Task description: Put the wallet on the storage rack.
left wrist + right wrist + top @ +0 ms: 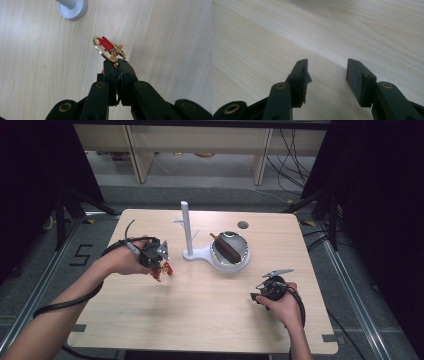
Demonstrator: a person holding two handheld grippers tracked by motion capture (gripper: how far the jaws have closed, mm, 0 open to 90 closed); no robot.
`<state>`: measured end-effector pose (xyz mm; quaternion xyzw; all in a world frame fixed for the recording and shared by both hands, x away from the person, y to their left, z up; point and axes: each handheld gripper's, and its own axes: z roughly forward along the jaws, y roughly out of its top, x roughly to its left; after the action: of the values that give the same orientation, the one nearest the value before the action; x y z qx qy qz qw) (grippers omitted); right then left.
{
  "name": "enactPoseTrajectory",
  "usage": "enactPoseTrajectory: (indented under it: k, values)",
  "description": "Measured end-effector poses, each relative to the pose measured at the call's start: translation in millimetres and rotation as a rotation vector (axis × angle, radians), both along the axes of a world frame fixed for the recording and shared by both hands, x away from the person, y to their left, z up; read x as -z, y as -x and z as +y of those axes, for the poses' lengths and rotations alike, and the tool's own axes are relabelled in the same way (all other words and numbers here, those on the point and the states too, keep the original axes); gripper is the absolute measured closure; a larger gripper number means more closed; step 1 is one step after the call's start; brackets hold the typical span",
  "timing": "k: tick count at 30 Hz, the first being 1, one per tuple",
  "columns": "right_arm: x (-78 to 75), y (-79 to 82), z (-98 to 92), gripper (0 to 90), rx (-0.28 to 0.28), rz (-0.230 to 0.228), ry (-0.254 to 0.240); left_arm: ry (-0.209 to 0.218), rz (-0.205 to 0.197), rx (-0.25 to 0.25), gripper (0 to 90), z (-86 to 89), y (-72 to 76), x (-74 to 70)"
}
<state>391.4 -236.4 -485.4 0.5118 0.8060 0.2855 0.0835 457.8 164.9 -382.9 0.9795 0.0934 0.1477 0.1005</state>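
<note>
A keychain with a gold ring and a red charm (108, 47) hangs from the tips of my left gripper (117, 63), which is shut on its lower end. In the high view the keychain (163, 270) is just above the table's left half, below my left gripper (159, 262). A white peg stand (186, 227) rises a short way to the right of it; its round foot (72, 8) is at the top of the left gripper view. My right gripper (327, 67) stands open over bare wood, nothing between its pads, at the table's right front (257, 296).
A shiny metal bowl (243, 251) with a brown stick-like object (227, 250) in it sits right of the stand on a white base. A small round hole (243, 225) lies in the tabletop behind it. Shelving and cables are beyond the far edge.
</note>
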Motion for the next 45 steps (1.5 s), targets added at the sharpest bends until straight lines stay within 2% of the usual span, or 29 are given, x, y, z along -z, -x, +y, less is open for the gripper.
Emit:
enactPoseTrajectory:
  k: [7, 12, 15, 18, 21, 31, 34, 35, 45]
  values:
    - [0.3, -0.1, -0.5, 52.6, -0.001, -0.001, 0.001, -0.003, -0.046, -0.024, 86.4, 9.3, -13.8, -12.8]
    - [0.1, -0.1, 0.0, 52.5, 0.0, -0.001, 0.0, 0.015, -0.065, -0.066, 86.4, 11.6, -21.8, -23.4]
    - [0.0, 0.1, 0.2, 52.4, 0.007, -0.002, -0.003, 0.026, -0.095, -0.076, 86.4, 11.1, -25.7, -29.1]
    - [-0.2, 0.0, 0.0, 52.4, 0.005, 0.01, -0.008, 0.033, -0.113, -0.088, 86.4, 8.9, -28.0, -33.4]
    - [0.3, 0.0, -0.4, 52.3, -0.001, -0.003, 0.001, 0.044, -0.127, -0.101, 86.4, 5.4, -29.4, -37.5]
    - [0.2, 0.4, 0.0, 52.3, 0.0, 0.001, 0.0, 0.087, -0.172, -0.132, 86.3, -5.6, -33.4, -56.5]
    - [-0.7, 0.3, -0.2, 52.3, 0.003, 0.01, -0.011, 0.08, -0.192, -0.142, 86.3, -10.2, -35.5, -62.5]
    - [-0.9, 0.3, -0.6, 52.3, 0.005, -0.001, -0.004, 0.08, -0.197, -0.144, 86.3, -11.5, -36.4, -64.1]
    - [0.3, 0.5, -1.3, 52.2, 0.008, 0.003, -0.007, 0.094, -0.217, -0.152, 86.2, -22.5, -44.5, -71.4]
